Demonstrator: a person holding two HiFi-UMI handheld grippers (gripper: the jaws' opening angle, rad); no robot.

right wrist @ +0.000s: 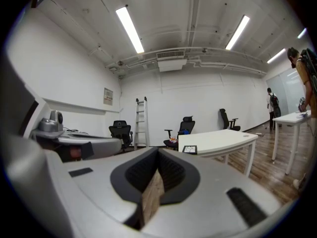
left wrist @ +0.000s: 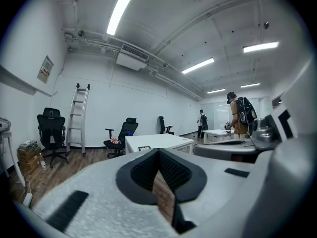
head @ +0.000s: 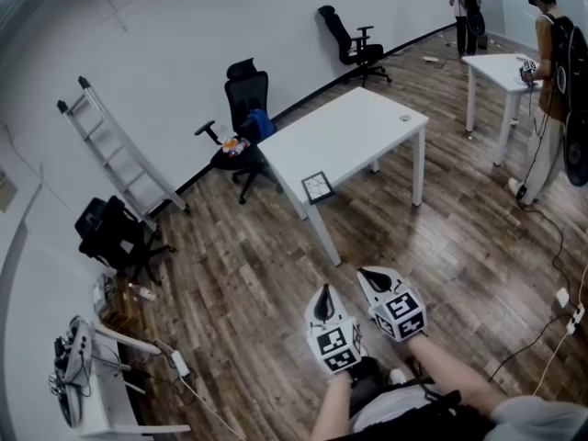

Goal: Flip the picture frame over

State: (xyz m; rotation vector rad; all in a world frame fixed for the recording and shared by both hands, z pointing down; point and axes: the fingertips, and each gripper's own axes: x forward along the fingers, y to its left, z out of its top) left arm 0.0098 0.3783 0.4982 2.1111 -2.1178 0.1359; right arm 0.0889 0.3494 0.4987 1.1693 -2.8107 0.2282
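The picture frame [head: 318, 187], black-edged with a pale picture, lies flat on the white table [head: 363, 127] at its near corner. It also shows small in the left gripper view [left wrist: 144, 148] and the right gripper view [right wrist: 190, 149]. My left gripper [head: 322, 294] and right gripper [head: 371, 277] hang side by side over the wood floor, well short of the table. They point toward the frame. Both are shut with nothing between the jaws, seen in their own views too [left wrist: 159, 155] [right wrist: 158, 155].
A black office chair [head: 244, 108] with items on its seat stands behind the table. A ladder [head: 119, 150] leans on the wall, with another chair [head: 115, 232] below it. A second white table [head: 501, 70] and two people [head: 556, 90] are at the right. Cables [head: 551, 329] lie on the floor.
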